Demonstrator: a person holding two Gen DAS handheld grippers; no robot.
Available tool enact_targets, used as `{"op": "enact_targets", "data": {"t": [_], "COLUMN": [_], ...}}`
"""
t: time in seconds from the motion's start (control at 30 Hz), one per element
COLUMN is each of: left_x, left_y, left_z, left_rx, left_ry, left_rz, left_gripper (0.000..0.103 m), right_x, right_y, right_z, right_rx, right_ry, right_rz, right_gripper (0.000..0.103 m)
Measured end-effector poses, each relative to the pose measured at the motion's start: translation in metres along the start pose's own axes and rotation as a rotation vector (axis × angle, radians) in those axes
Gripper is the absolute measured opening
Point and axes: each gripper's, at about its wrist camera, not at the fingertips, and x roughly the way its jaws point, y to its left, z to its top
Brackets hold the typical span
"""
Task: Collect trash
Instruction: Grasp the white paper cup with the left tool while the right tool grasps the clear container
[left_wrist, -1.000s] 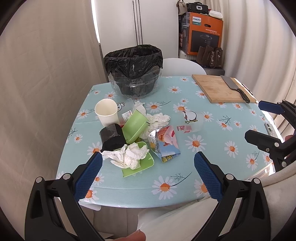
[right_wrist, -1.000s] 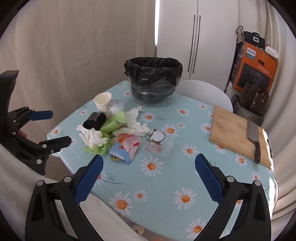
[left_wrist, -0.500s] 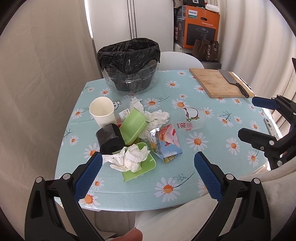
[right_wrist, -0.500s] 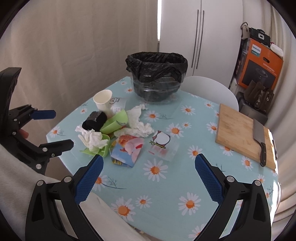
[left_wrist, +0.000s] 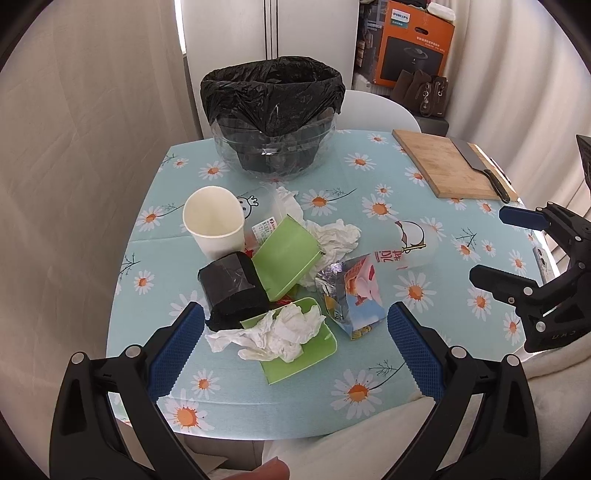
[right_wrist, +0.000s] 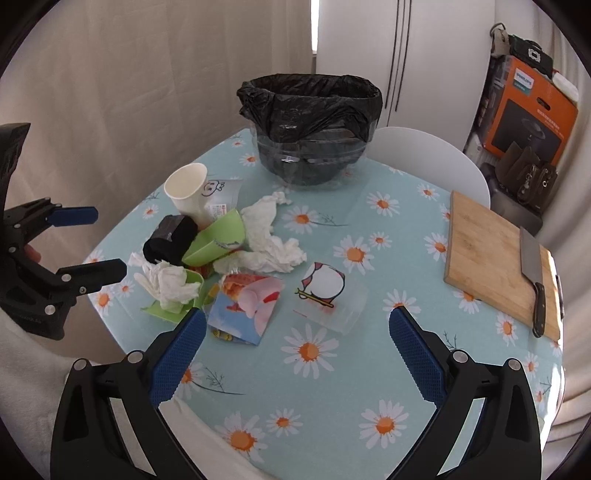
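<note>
Blue-padded fingers (left_wrist: 177, 343) of the left gripper (left_wrist: 295, 343) stand wide apart and hold nothing, poised over the near edge of the daisy-print table (left_wrist: 369, 369); the right gripper (right_wrist: 297, 343) is likewise spread wide and empty-handed.

The trash sits heaped on the left half of the table: a crumpled tissue (left_wrist: 273, 332) on a green tray (left_wrist: 314, 354), a black roll (left_wrist: 231, 288) touching it, a tilted green carton (left_wrist: 286, 258), a white paper cup (left_wrist: 214, 225) standing upright, more tissue (left_wrist: 336, 236), and a torn foil snack packet (left_wrist: 351, 295) just beside the tray. A clear plastic cup with a cartoon print (right_wrist: 327, 291) lies on its side, slightly apart from the heap.

The lined trash bin (left_wrist: 271, 110) (black bag folded over a clear tub) stands at the far edge, beyond the pile. Bare tablecloth lies between the clear cup and the wooden cutting board (right_wrist: 491, 251), which sits at the right edge with a cleaver (right_wrist: 532, 266) on it. A white chair (right_wrist: 424, 155) backs the bin; an orange Philips box (right_wrist: 532, 110) stands further off.
</note>
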Motion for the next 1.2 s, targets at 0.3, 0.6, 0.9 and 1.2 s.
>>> {"op": "enact_targets", "data": {"t": [0.3, 0.6, 0.9, 1.2], "left_x": [0.036, 0.070, 0.107, 0.133], "left_y": [0.031, 0.060, 0.083, 0.093], "left_z": [0.020, 0.040, 0.060, 0.078], "left_rx": [-0.001, -0.020, -0.016, -0.021], "left_ry": [0.042, 0.079, 0.116, 0.117], "left_rz": [0.019, 0.005, -0.010, -0.008], "left_gripper": [0.097, 0.097, 0.097, 0.097], "right_x": [0.041, 0.081, 0.116, 0.135], "right_y": [-0.023, -0.040, -0.045, -0.055], "right_z": [0.012, 0.021, 0.020, 0.013], "right_rx": [0.164, 0.276, 0.313, 0.349], "right_ry": [0.094, 0.177, 0.252, 0.291], "right_rz": [0.023, 0.007, -0.030, -0.022], "right_gripper": [0.095, 0.095, 0.095, 0.093]}}
